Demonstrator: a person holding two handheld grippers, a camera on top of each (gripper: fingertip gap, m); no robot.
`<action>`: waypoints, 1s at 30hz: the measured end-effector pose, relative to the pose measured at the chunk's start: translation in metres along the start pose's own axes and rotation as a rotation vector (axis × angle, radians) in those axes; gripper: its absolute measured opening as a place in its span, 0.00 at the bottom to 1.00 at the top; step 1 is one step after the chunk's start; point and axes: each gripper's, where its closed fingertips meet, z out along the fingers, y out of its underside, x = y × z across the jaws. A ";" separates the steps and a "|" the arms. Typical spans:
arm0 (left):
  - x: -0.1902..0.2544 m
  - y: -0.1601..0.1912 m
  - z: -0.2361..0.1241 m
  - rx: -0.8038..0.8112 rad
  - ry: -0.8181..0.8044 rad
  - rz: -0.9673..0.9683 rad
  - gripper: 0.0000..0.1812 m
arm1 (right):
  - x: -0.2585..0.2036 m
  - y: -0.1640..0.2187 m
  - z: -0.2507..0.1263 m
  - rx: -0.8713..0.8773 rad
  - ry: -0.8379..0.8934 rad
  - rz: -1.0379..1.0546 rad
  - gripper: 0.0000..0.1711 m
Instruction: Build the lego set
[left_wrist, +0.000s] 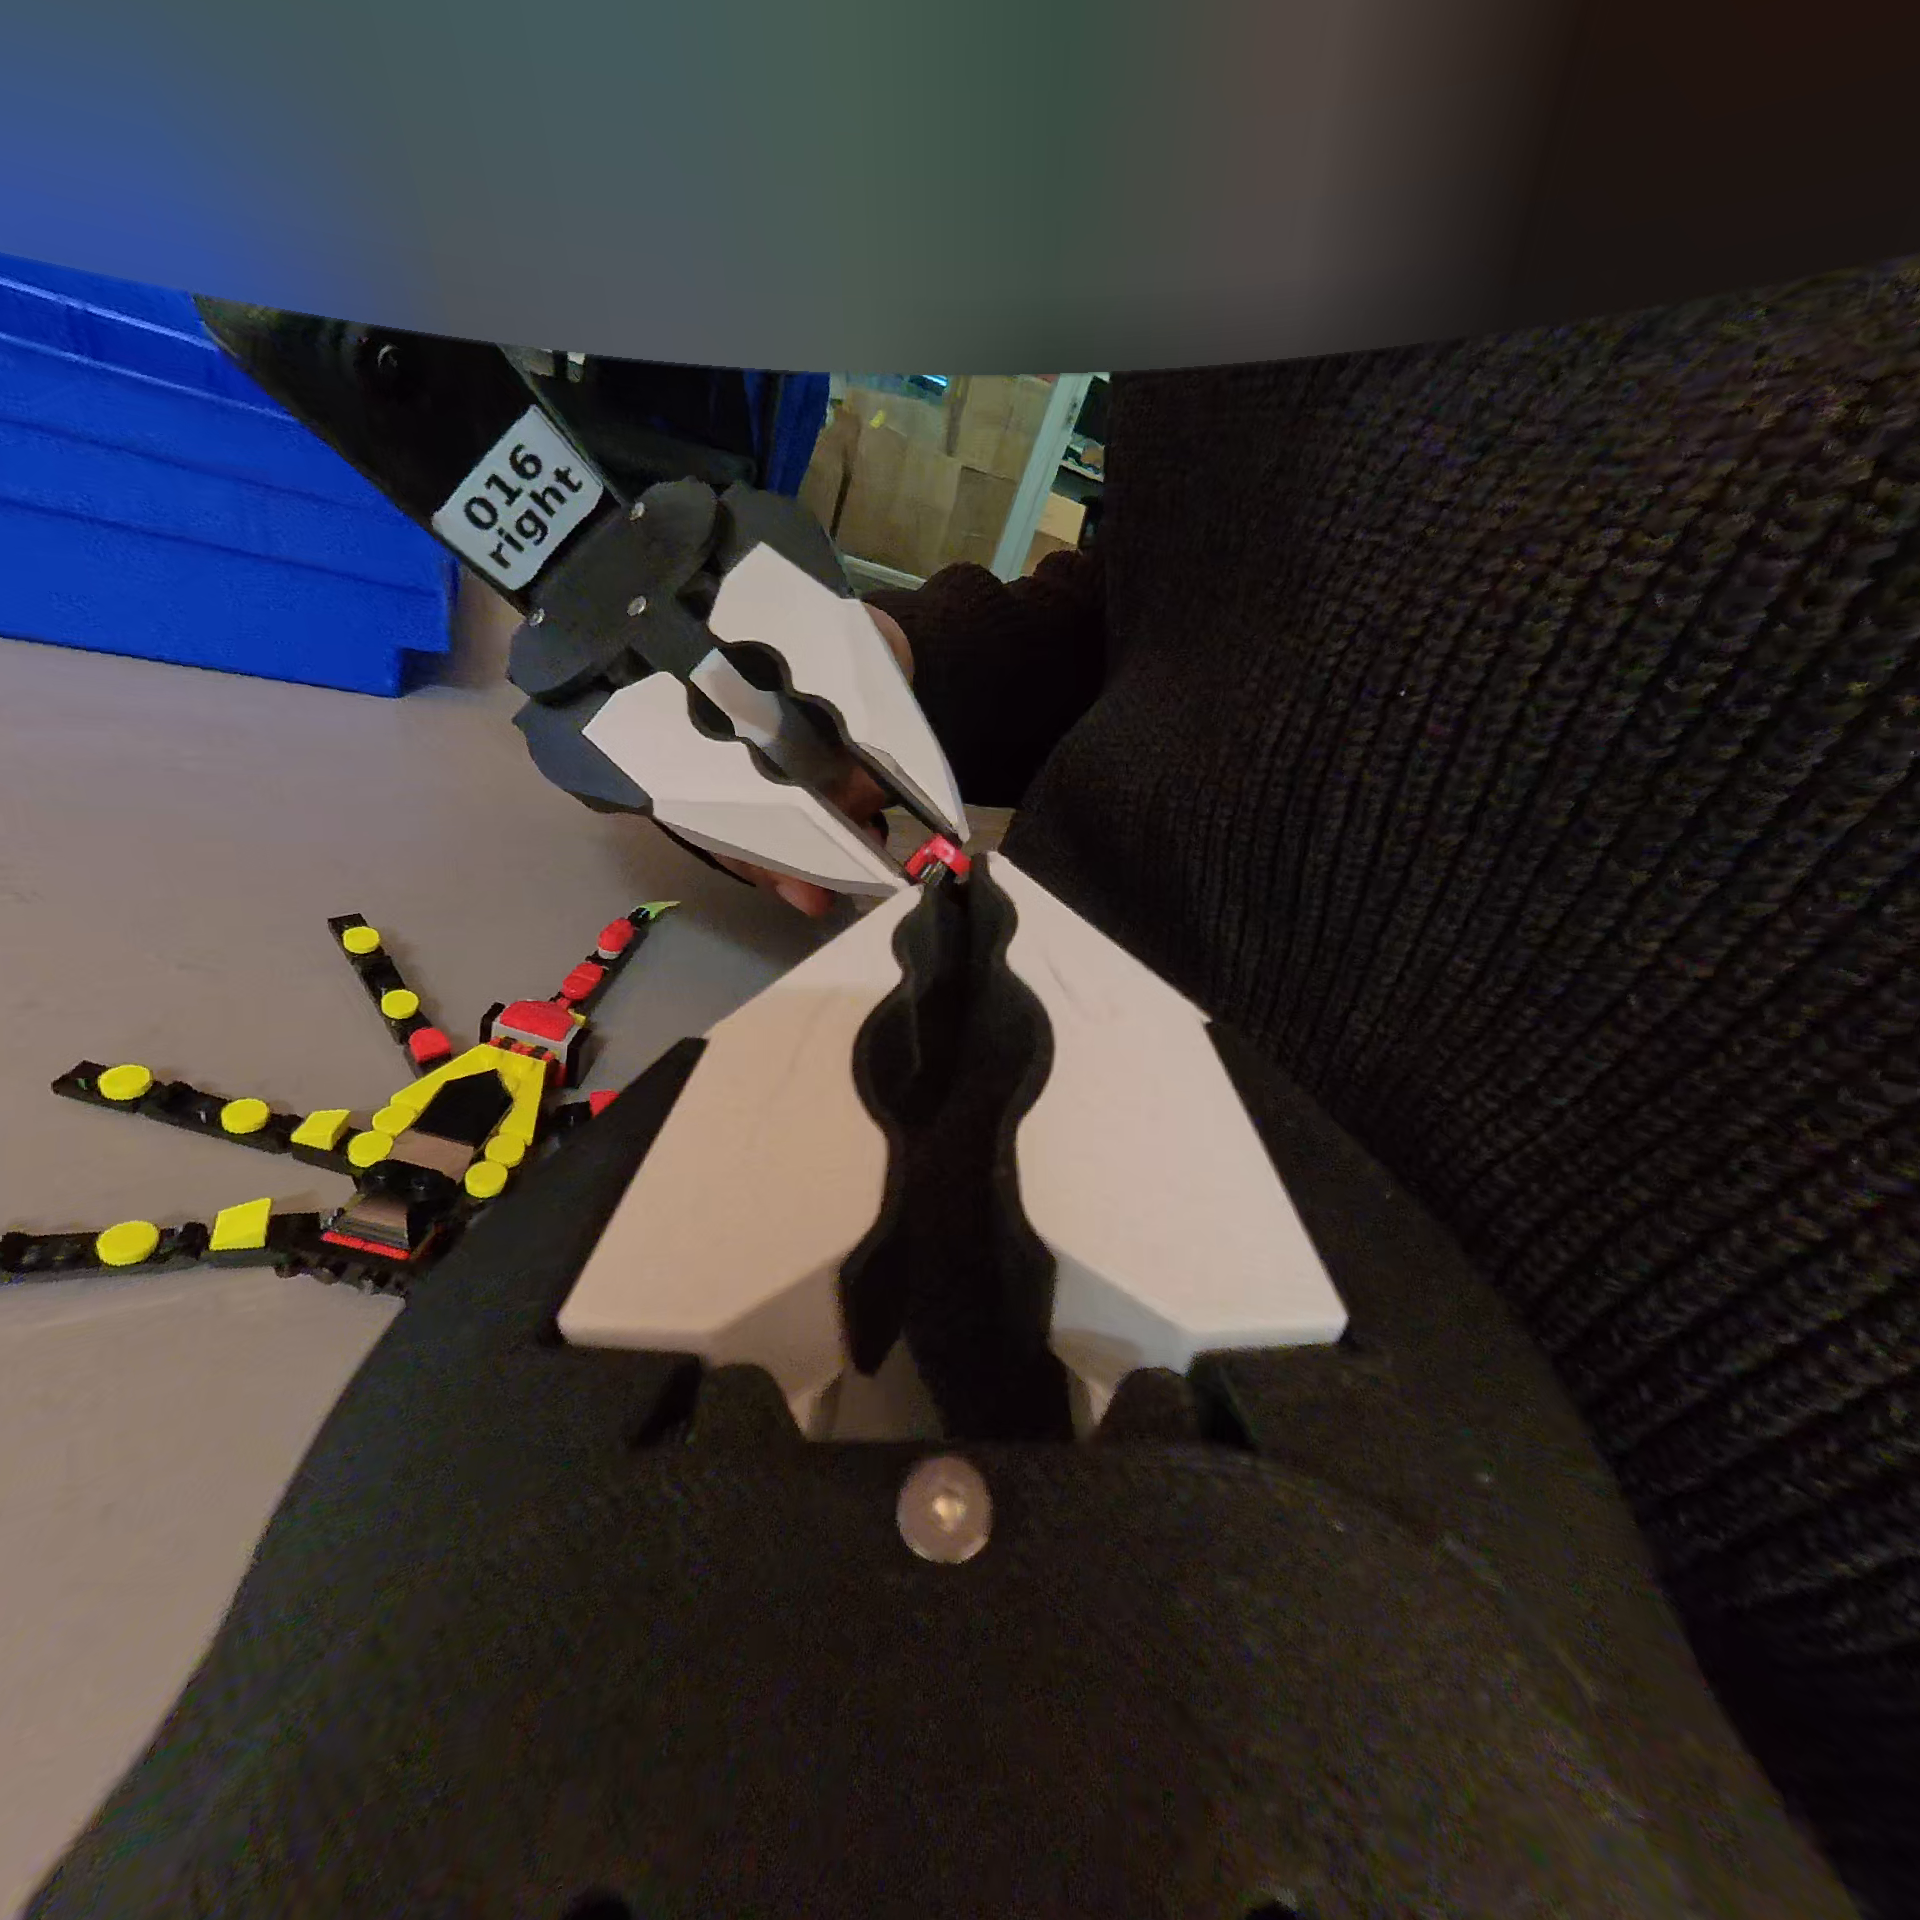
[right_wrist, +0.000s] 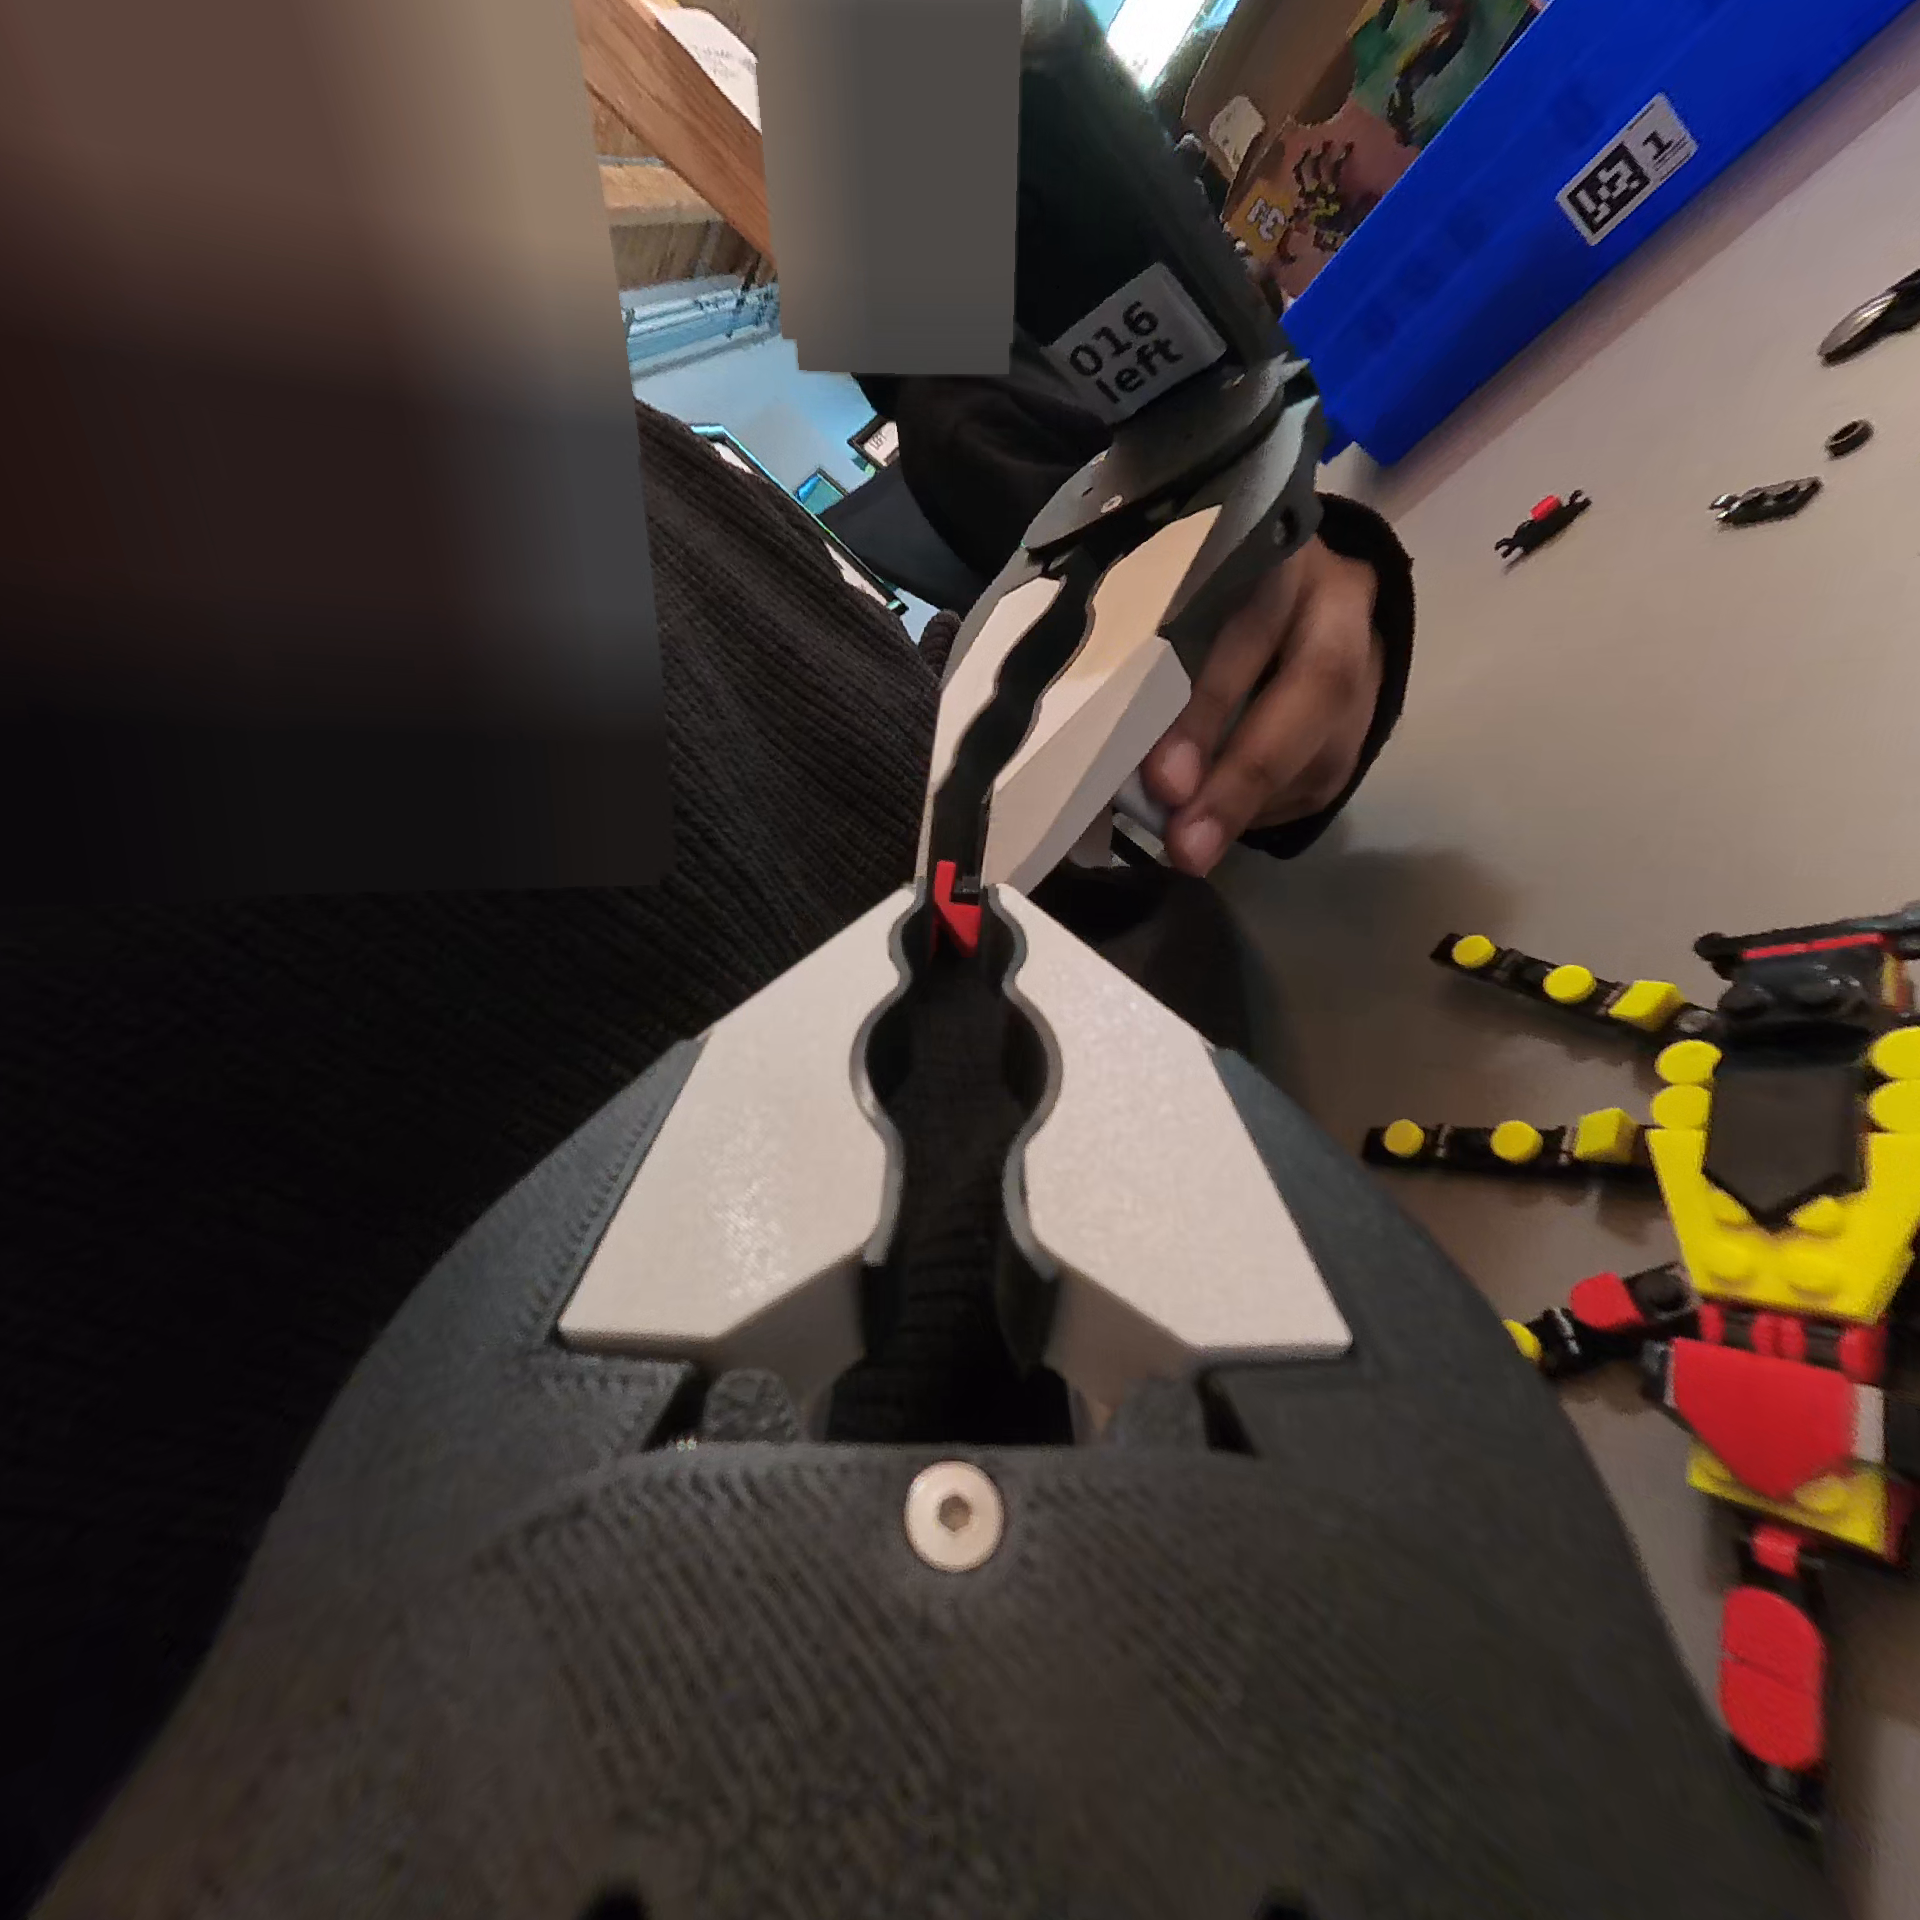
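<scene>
My left gripper (left_wrist: 951, 902) and right gripper (left_wrist: 928, 871) meet tip to tip above the table, close to a person's dark knit sweater (left_wrist: 1507, 831). Between the tips sits a small red and black lego piece (left_wrist: 935, 860). In the right wrist view the right gripper (right_wrist: 956, 920) is shut on the red piece (right_wrist: 958, 914). The left gripper (right_wrist: 951, 871) comes down from above and is shut on the piece's upper black end. A spider-like lego model (left_wrist: 447, 1122) in yellow, black and red lies flat on the table. It also shows in the right wrist view (right_wrist: 1766, 1195).
A blue bin (left_wrist: 156, 499) stands at the table's far side, also in the right wrist view (right_wrist: 1558, 229). Several small loose black pieces (right_wrist: 1766, 501), one with a red part (right_wrist: 1543, 520), lie on the grey table (right_wrist: 1558, 727). A hand (right_wrist: 1278, 707) holds the left gripper. The tips of both grippers are at nearly the same place.
</scene>
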 end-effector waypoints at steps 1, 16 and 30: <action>0.001 0.000 0.000 0.001 0.007 -0.009 0.03 | 0.000 0.000 0.001 -0.004 0.003 -0.009 0.04; -0.002 0.000 -0.001 0.030 0.033 -0.134 0.04 | 0.006 0.001 0.001 -0.037 0.094 -0.136 0.04; 0.010 0.007 0.002 -0.025 0.052 -0.004 0.03 | 0.000 0.011 0.007 -0.083 0.051 -0.106 0.04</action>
